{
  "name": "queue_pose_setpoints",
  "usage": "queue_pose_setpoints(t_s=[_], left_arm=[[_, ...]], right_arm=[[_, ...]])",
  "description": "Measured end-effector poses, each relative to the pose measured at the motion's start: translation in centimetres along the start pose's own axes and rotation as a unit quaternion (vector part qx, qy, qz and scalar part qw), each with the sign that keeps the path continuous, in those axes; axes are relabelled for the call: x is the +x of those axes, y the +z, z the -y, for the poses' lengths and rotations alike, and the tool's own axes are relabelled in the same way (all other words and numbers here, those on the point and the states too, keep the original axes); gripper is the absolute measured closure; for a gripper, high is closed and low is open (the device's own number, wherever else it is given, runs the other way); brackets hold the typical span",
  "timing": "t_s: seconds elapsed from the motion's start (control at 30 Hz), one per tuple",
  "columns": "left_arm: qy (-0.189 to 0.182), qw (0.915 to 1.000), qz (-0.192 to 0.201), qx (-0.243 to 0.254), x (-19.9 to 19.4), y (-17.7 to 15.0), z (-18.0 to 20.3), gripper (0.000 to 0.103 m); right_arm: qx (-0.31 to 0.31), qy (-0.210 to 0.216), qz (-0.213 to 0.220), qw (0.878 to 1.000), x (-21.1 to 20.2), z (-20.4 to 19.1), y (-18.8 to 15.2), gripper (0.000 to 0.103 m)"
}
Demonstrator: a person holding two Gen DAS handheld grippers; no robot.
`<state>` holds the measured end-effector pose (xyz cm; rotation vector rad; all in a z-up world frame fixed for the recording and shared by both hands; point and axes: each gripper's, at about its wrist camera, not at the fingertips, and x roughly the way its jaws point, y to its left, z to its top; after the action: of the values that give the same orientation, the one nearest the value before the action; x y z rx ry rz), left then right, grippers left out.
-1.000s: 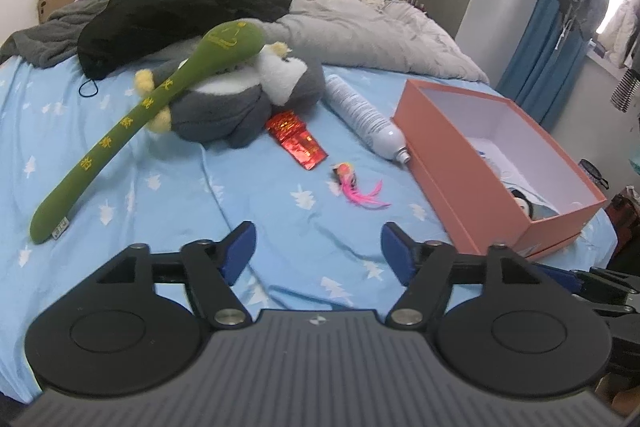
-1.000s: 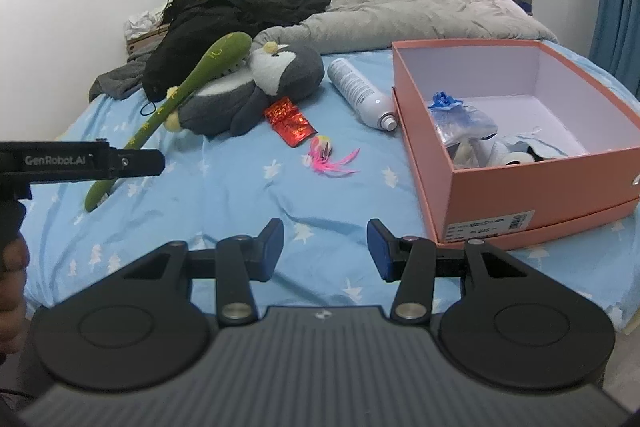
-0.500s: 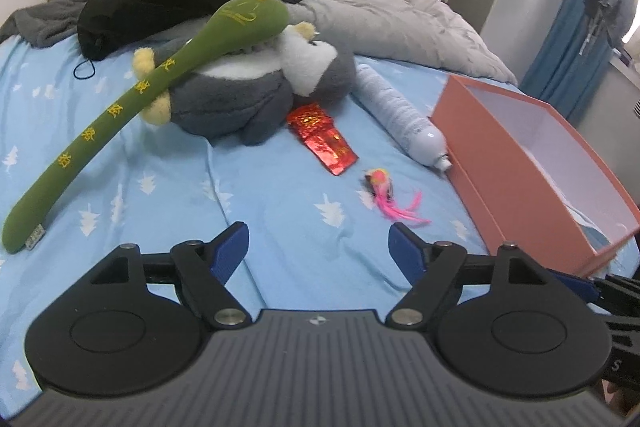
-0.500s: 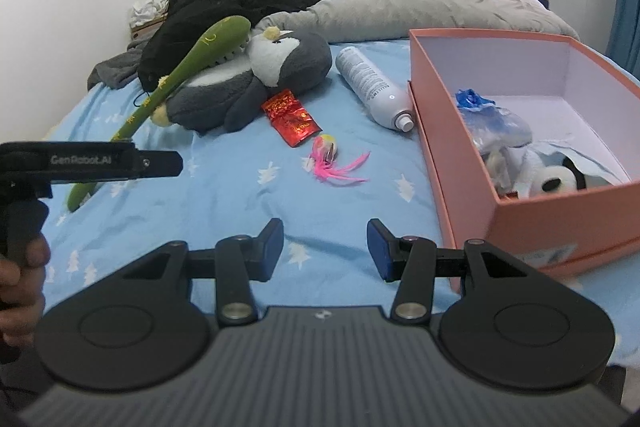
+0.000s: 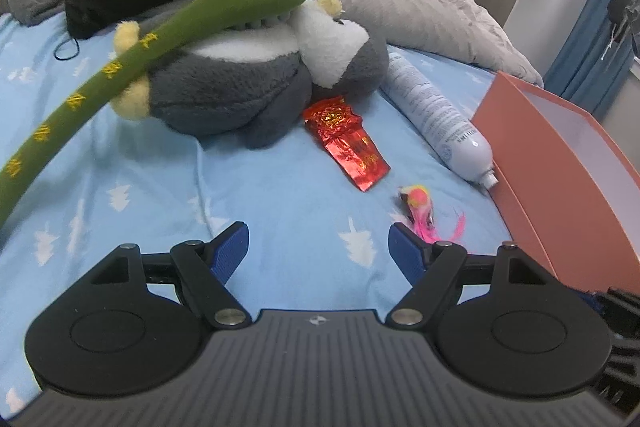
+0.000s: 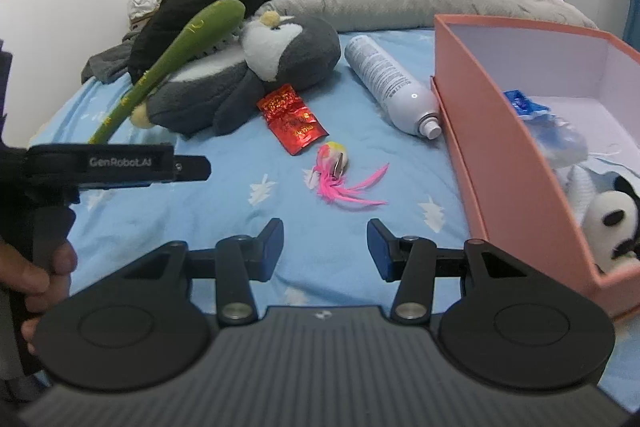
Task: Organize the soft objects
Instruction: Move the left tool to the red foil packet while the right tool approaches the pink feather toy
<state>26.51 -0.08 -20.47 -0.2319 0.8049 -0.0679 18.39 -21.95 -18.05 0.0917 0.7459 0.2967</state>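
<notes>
Partly, box wall hides panda plush [image 6: 612, 223].

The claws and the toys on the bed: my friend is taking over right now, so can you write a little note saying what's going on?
Left claw: open, empty, hovering over the blue star-print bed sheet.
Right claw: open, empty, also over the sheet.
On the bed: grey-and-white plush penguin with the long green plush stick lying across it, shiny red foil packet, pink feather toy, white spray can beside the box.
Done: a black-and-white plush panda and a blue-and-white bag are in the open pink cardboard box.
Left: probably the penguin, green stick and feather toy.
</notes>
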Motion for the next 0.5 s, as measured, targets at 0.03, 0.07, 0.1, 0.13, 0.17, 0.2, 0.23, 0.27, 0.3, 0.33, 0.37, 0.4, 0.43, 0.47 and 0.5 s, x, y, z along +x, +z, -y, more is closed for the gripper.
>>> queue_pose_setpoints(t_s=[0.03, 0.07, 0.1, 0.13, 0.17, 0.2, 0.23, 0.27, 0.3, 0.33, 0.37, 0.4, 0.43, 0.47, 0.5], left_arm=[[-0.003, 1.0000, -0.001, -0.002, 0.8, 0.4, -0.1, 0.022], [-0.004, 1.0000, -0.001, -0.004, 1.5, 0.8, -0.1, 0.022], [-0.006, 1.0000, -0.002, -0.006, 2.2, 1.3, -0.1, 0.022], [-0.008, 0.9999, -0.003, -0.010, 2.9, 1.7, -0.2, 0.022], [-0.011, 0.9998, -0.002, -0.016, 3.8, 2.3, -0.2, 0.022], [-0.014, 0.9997, -0.002, -0.020, 4.6, 2.8, -0.3, 0.022], [-0.016, 0.9995, -0.003, -0.025, 5.3, 3.2, -0.2, 0.022], [-0.019, 0.9993, -0.004, -0.031, 6.2, 3.8, -0.2, 0.022], [-0.023, 0.9991, -0.005, -0.036, 7.0, 4.3, -0.2, 0.022], [-0.027, 0.9988, -0.007, -0.040, 7.9, 4.7, -0.1, 0.022], [-0.028, 0.9987, -0.007, -0.043, 8.6, 5.0, 0.0, 0.022], [-0.027, 0.9986, -0.007, -0.046, 9.4, 5.4, 0.2, 0.022], [-0.026, 0.9983, -0.007, -0.051, 10.3, 5.7, 0.3, 0.022], [-0.026, 0.9980, -0.008, -0.058, 10.9, 5.9, 0.2, 0.022], [-0.028, 0.9974, -0.010, -0.065, 11.7, 6.2, 0.3, 0.022]], right_arm=[[-0.002, 0.001, -0.001, 1.000, 0.6, 0.0, 0.1, 0.054], [-0.006, 0.000, -0.003, 1.000, 1.3, -0.1, 0.3, 0.054], [-0.008, -0.002, -0.005, 1.000, 1.9, 0.0, 0.4, 0.054], [-0.010, -0.003, -0.007, 1.000, 2.6, 0.0, 0.6, 0.054], [-0.010, -0.002, -0.009, 1.000, 3.3, 0.1, 0.9, 0.054], [-0.010, 0.000, -0.010, 1.000, 4.0, 0.2, 1.2, 0.054], [-0.013, -0.001, -0.008, 1.000, 4.7, 0.2, 1.5, 0.054], [-0.017, -0.002, -0.007, 1.000, 5.3, 0.3, 1.7, 0.054], [-0.022, -0.004, -0.005, 1.000, 6.0, 0.3, 2.1, 0.054], [-0.025, -0.005, -0.005, 1.000, 6.7, 0.5, 2.3, 0.054], [-0.025, -0.005, -0.007, 1.000, 7.3, 0.6, 2.6, 0.054], [-0.022, -0.004, -0.008, 1.000, 8.0, 0.8, 2.9, 0.054], [-0.020, -0.003, -0.009, 1.000, 8.6, 1.0, 3.1, 0.054], [-0.019, -0.002, -0.009, 1.000, 9.2, 1.2, 3.3, 0.054], [-0.019, -0.001, -0.010, 1.000, 9.7, 1.3, 3.5, 0.054]])
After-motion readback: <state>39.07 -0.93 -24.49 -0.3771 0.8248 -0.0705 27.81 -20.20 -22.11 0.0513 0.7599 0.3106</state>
